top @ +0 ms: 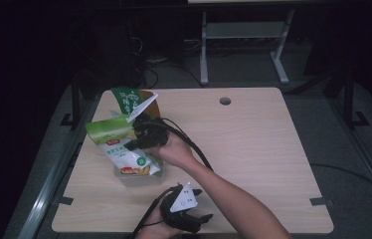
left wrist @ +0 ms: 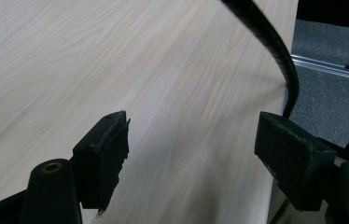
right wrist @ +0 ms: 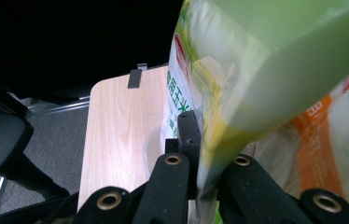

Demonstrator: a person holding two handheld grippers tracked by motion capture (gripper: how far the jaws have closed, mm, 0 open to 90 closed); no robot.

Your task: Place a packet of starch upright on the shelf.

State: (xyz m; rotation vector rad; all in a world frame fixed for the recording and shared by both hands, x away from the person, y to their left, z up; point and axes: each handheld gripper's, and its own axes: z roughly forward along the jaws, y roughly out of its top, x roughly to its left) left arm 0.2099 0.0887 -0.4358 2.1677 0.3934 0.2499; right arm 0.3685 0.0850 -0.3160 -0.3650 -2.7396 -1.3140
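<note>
A green-and-white food pouch (top: 120,144) hangs tilted over the table's left half, and my right gripper (top: 141,135) is shut on its edge. In the right gripper view the two black jaws pinch the pouch (right wrist: 266,65) at its lower seam, with my right gripper (right wrist: 201,158) closed tight on the film. My left gripper (top: 204,205) lies near the front edge, jaws pointing right and open. In the left gripper view my left gripper (left wrist: 191,154) has nothing between its pads, just bare wood.
A second green pouch (top: 130,99) stands behind the held one at the table's back left. A clear container (top: 137,178) sits under the held pouch. An orange-and-white packet (right wrist: 331,140) shows beside the jaws. A black cable (left wrist: 275,46) crosses the table (top: 253,149).
</note>
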